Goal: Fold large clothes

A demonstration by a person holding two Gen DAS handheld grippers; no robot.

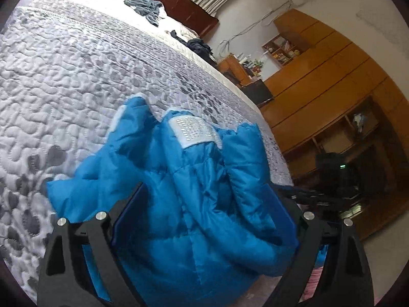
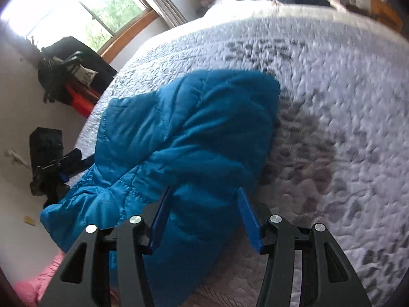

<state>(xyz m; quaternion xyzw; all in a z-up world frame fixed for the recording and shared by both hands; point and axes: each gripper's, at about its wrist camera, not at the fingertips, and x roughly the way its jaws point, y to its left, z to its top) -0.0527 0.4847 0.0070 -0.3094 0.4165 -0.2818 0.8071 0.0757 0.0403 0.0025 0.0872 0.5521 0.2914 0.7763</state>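
Observation:
A bright blue puffer jacket [image 1: 194, 192] lies bunched near the front edge of the bed, with a white perforated patch [image 1: 191, 130] on its top fold. My left gripper [image 1: 204, 202] is open wide, and the jacket's bulk swells up between its blue pads [image 1: 130, 209]. In the right wrist view the same jacket [image 2: 179, 133] is a rumpled mound. My right gripper [image 2: 204, 209] is open and straddles a thick fold of it, one pad [image 2: 161, 217] on each side. The left gripper's black body [image 2: 61, 168] shows at the jacket's left edge.
A grey-and-white quilted bedspread [image 1: 76, 64] covers the bed. A crumpled grey-blue garment [image 1: 145, 6] and a dark garment [image 1: 199, 44] lie near the headboard. Wooden cabinets [image 1: 319, 76] stand to the right. A black box [image 2: 46, 140] sits on the floor; pink cloth [image 2: 38, 281] lies below the bed edge.

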